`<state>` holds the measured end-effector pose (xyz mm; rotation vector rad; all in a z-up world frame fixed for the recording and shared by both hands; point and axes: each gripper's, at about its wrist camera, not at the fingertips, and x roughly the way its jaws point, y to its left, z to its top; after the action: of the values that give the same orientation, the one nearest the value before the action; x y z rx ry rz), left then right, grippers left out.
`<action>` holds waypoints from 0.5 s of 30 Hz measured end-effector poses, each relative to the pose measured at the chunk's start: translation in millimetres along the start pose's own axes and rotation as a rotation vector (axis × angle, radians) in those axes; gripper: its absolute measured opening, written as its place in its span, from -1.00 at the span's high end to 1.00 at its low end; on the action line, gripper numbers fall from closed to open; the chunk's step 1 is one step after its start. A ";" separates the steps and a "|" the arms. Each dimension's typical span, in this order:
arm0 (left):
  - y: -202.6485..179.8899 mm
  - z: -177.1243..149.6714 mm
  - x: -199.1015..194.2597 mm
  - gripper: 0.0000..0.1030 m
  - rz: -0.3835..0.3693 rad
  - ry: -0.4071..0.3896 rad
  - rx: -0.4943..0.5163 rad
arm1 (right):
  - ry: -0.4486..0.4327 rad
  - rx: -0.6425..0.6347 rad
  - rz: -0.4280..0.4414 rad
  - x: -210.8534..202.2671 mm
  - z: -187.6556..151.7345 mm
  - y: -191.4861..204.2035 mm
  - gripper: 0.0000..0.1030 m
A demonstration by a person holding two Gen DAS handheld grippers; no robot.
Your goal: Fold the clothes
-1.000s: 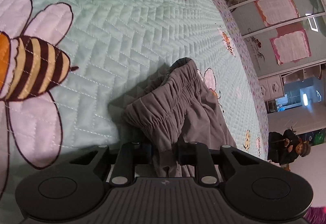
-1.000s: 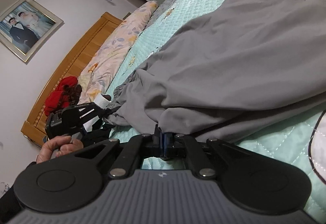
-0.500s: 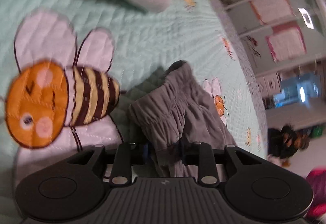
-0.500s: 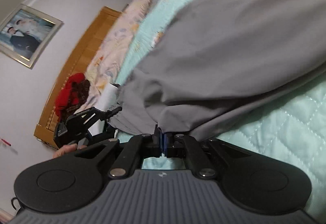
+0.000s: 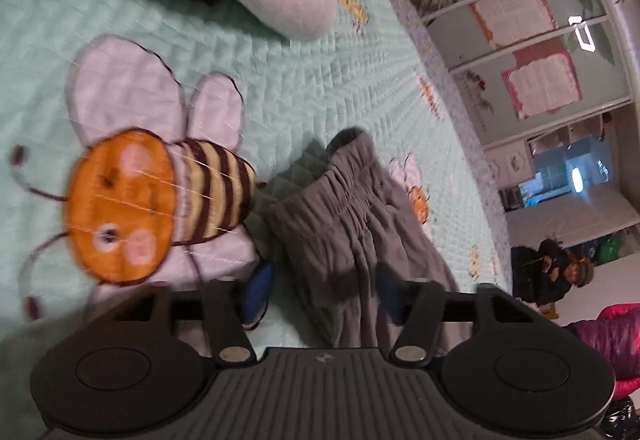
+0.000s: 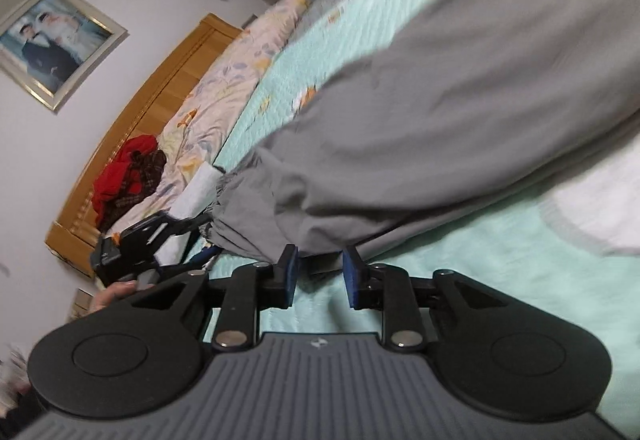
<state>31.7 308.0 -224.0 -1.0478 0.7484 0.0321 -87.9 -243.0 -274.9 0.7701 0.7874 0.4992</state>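
The gray pants lie on the green bee quilt, near the side edge of the bed that faces the cabinets. A moment ago both of your grippers were pinching the cloth. Now both have let go. The pants rest on the quilt by themselves.

Your left gripper has its jaws wide apart, with the stretchy waist end of the pants lying loose between the blue pads. Your right gripper is open too, and the bunched edge of the pants sits just past its pads, not squeezed.

That likely means one lay-down or fold is finished and the cloth is set where you wanted it. Whether more folds are needed, you cannot tell from here, since most of the pants are hidden or blurry.

The long way of the pants runs along the bed, in line with that side edge. The waist end sits by your left gripper, near the big bee. In the right view the gray cloth stretches far across the quilt toward the flowery pillows and the wooden headboard.
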 end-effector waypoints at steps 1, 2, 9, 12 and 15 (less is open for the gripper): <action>2.1 -2.3 -8.6 -0.39 -0.006 -0.011 -0.006 | -0.020 0.002 -0.018 -8.4 2.7 -4.8 0.47; 4.4 -4.9 -16.6 -0.42 -0.012 -0.020 -0.014 | -0.041 0.005 -0.037 -16.8 5.3 -9.6 0.46; -2.7 -41.1 -50.0 -0.43 -0.055 -0.014 -0.004 | -0.185 0.059 -0.145 -72.6 24.4 -47.3 0.42; -28.9 -61.0 -48.8 -0.43 -0.085 0.018 0.068 | -0.253 0.164 -0.133 -88.5 33.7 -72.2 0.42; -59.4 -78.1 -39.0 -0.43 -0.105 0.055 0.150 | -0.299 0.226 -0.157 -99.1 42.7 -87.5 0.42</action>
<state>-18.6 227.5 -177.7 -0.9465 0.7330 -0.1418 -105.4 -380.8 -278.8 0.9582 0.6237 0.1490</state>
